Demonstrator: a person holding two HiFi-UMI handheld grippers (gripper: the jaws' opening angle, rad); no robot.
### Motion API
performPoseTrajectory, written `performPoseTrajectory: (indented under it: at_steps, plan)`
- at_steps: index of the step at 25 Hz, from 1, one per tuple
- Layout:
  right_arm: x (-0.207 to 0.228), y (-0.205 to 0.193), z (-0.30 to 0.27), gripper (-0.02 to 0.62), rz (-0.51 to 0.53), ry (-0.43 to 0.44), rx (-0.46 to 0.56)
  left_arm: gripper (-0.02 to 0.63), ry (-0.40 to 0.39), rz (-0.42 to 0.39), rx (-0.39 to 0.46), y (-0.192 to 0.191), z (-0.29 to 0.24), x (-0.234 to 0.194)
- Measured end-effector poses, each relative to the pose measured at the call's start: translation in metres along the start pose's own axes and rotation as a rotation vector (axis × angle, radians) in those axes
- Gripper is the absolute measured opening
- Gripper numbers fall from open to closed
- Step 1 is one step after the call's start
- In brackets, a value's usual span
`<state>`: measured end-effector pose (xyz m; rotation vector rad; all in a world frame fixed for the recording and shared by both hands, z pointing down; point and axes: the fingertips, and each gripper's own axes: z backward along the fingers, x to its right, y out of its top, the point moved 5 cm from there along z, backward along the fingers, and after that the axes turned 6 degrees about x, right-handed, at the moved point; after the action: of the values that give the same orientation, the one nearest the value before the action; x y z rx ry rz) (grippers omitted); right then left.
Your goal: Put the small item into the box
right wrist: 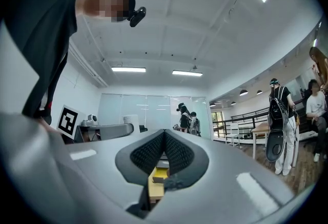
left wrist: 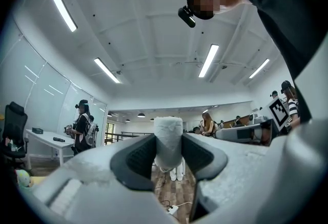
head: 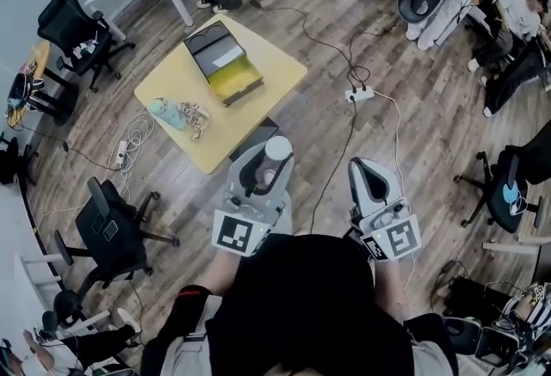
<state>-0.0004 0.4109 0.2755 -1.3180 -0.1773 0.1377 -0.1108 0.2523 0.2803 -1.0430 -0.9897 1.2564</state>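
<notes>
Grippers are both held up in the air, near the person's body and short of the table (head: 274, 64). The left gripper (head: 272, 163) has its jaws partly apart, and they press on the two sides of a small white item (head: 278, 148). It is round and stands upright between the pads. The right gripper (head: 368, 173) has its jaws closed together with nothing in them.

I think the pick-up is done and this is the carrying step. The box (head: 236, 83) sits on the far half of the yellow table, well apart from the item. Its top looks open, with the lid tipped back on the far side.

The next move needs the left gripper to go forward over the table until the item hangs above the open box. Then it should go down inside the walls before the jaws let go. If they let go too early, the item could hit the rim and roll off.

There is good room for this. The near part of the table is bare. A little blue-green toy (head: 168, 114) lies at the left side, away from the straight path. A power strip (head: 360, 94) and its cords lie on the floor to the right, so feet should mind them.
</notes>
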Motion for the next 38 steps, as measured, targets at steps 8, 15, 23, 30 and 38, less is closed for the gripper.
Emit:
performPoseTrajectory:
  at_steps: [8,15,23,30,38]
  plan:
    - [0.036,-0.020,-0.059,0.002,-0.017,0.005,-0.038,0.166,0.021,0.014,-0.025,-0.019,-0.046,-0.054]
    - [0.052,-0.029,-0.124,0.002,-0.008,-0.019,-0.046,0.166,-0.003,0.025,-0.031,-0.027,-0.082,-0.117]
    - [0.075,-0.043,-0.207,0.002,0.018,-0.026,-0.031,0.166,-0.005,0.027,-0.009,-0.034,-0.122,-0.197]
    - [0.074,-0.056,-0.270,0.002,0.033,-0.003,-0.032,0.166,0.017,0.020,-0.010,-0.040,-0.131,-0.258]
    - [0.077,-0.070,-0.312,0.002,0.017,0.087,-0.065,0.166,0.093,0.039,-0.040,-0.051,-0.126,-0.287]
